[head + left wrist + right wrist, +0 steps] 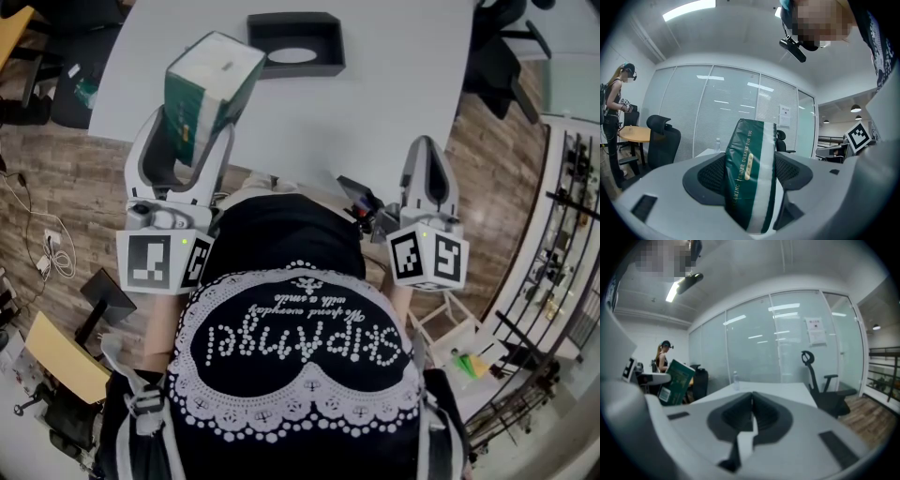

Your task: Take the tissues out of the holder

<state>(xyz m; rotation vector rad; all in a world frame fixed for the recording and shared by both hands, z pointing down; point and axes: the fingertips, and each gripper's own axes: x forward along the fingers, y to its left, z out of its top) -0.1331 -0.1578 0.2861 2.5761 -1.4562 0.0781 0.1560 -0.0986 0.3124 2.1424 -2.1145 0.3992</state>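
A green and white pack of tissues [208,89] is raised above the near edge of the white table [394,103], clamped between the jaws of my left gripper [192,141]. In the left gripper view the pack [751,176] stands upright between the two dark pads, filling the gap. The black tissue holder [295,44] sits on the table's far middle, its oval slot showing. My right gripper [427,173] hovers over the table's right near edge with its jaws pressed together and nothing between them [751,416]. The pack also shows at far left in the right gripper view [675,382].
Black office chairs [506,56] stand to the right of the table and another at the far left [37,89]. A metal rack [553,309] lines the right side. Another person [616,122] stands by a round table. Glass partition walls [787,343] lie ahead.
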